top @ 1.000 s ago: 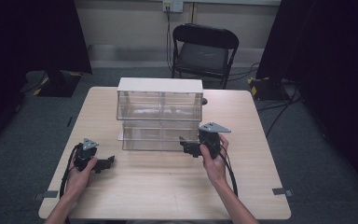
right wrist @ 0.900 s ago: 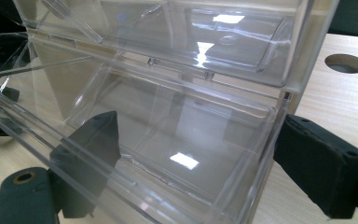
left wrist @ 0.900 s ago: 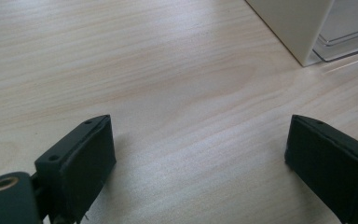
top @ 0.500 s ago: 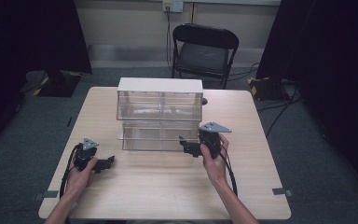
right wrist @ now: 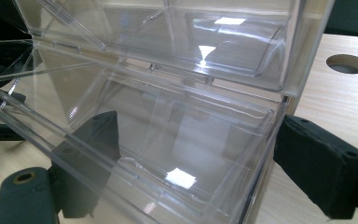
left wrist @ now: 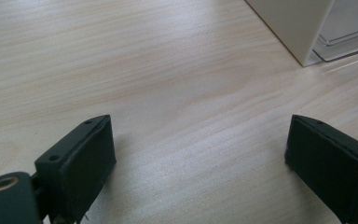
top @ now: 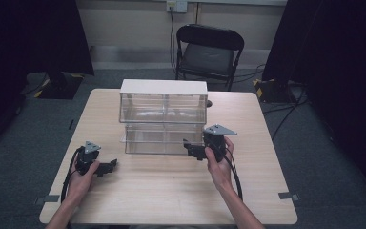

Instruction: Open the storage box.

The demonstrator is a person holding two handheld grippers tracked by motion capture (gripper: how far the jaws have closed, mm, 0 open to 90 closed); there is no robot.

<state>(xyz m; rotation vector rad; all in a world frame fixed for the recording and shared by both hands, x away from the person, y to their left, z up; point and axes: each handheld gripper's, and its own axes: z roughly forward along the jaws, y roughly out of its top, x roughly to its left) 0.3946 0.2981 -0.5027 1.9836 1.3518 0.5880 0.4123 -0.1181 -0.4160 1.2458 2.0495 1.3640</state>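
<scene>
A clear plastic drawer cabinet [top: 163,102] with a white top stands at the middle of the wooden table [top: 171,195]. Its lower drawer [top: 157,138] is pulled out toward me. My right gripper [top: 189,148] is at the drawer's front right corner. In the right gripper view the clear drawer [right wrist: 182,135] lies between the wide-apart jaws of the right gripper [right wrist: 200,154], and one jaw shows through the plastic. My left gripper [top: 112,166] rests on the table at the front left. It is open, and the left gripper [left wrist: 200,158] has bare wood between its jaws.
A black folding chair [top: 208,47] stands behind the table. A round hole [right wrist: 347,63] is in the tabletop just right of the cabinet. The cabinet's white corner [left wrist: 298,23] is ahead and to the right of the left gripper. Dark curtains flank both sides.
</scene>
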